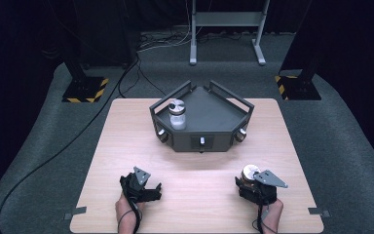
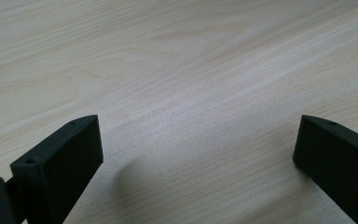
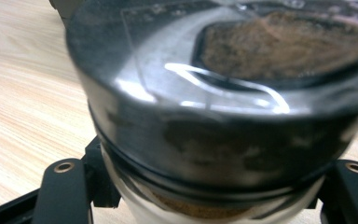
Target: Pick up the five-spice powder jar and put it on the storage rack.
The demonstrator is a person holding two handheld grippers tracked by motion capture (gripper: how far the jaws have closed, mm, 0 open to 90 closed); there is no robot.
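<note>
A glass jar (image 3: 214,93) with a shiny metal lid and brown powder inside sits between my right gripper's (image 3: 209,191) jaws, which press on its sides just under the lid. From above, this jar (image 1: 250,172) and my right gripper (image 1: 247,183) are near the table's front right. My left gripper (image 1: 151,189) rests at the front left. Its jaws stand wide apart over bare wood, and nothing lies between the fingers (image 2: 65,158) of my left gripper (image 2: 198,140). A second jar (image 1: 177,114), with a silver lid and white contents, stands upright in the left part of a dark tray (image 1: 182,142).
The dark angular tray has raised handles and knobs on its front wall and sits at the middle back of the wooden table (image 1: 199,165). A metal stand (image 1: 226,29), cables and two floor posts with yellow-black bases (image 1: 85,90) lie beyond the table.
</note>
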